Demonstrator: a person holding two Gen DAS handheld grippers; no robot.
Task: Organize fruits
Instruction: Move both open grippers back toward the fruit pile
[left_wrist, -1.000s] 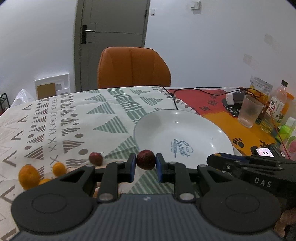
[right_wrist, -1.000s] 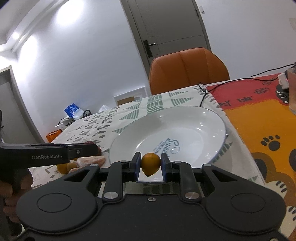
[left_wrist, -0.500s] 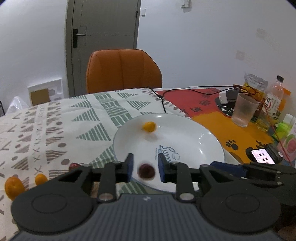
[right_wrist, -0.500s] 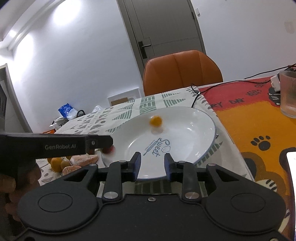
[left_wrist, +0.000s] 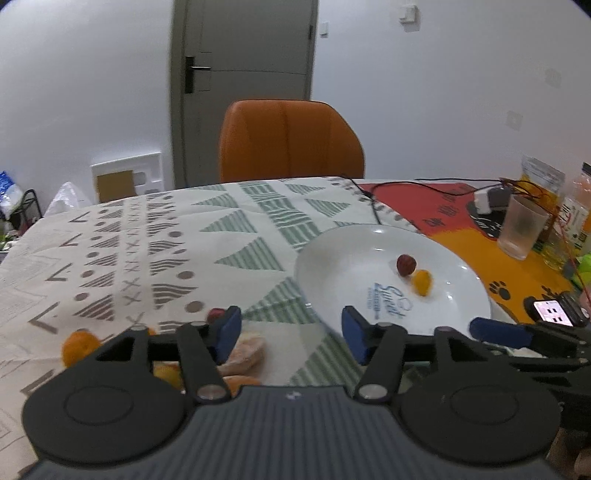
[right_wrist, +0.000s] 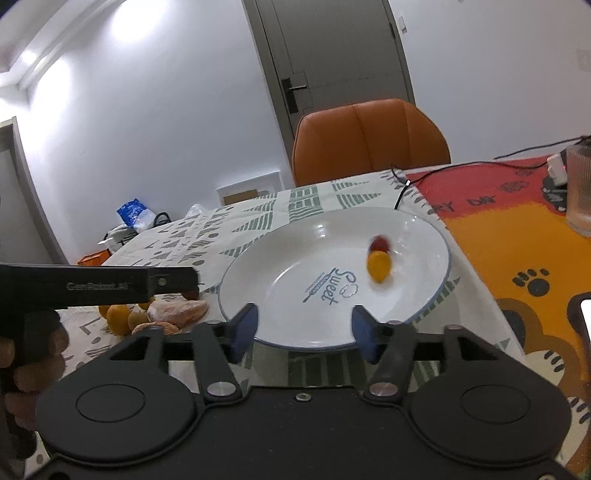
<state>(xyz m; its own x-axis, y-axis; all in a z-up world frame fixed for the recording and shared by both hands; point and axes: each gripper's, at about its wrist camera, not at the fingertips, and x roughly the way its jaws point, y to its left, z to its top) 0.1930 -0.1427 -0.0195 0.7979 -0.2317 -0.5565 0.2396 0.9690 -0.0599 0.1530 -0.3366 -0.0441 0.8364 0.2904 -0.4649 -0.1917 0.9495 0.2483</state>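
Both grippers, left gripper (left_wrist: 291, 339) and right gripper (right_wrist: 303, 332), have just opened and released their fruits; the dark red fruit (left_wrist: 406, 264) and small orange fruit (left_wrist: 422, 282) rolled together on the white plate (left_wrist: 332, 266).

The plate (left_wrist: 391, 254) lies on the desk (left_wrist: 147, 251). In the plate, right of its middle, a date (left_wrist: 406, 264) and a kumquat (left_wrist: 422, 282) lie touching, the date behind. Left of the plate, on the desk, sits a cluster of oranges (right_wrist: 118, 317) and peeled segments (right_wrist: 177, 310). Right of the plate stands a cup (left_wrist: 522, 230). Behind the plate, beyond the desk's far edge, stands a chair (left_wrist: 291, 138).
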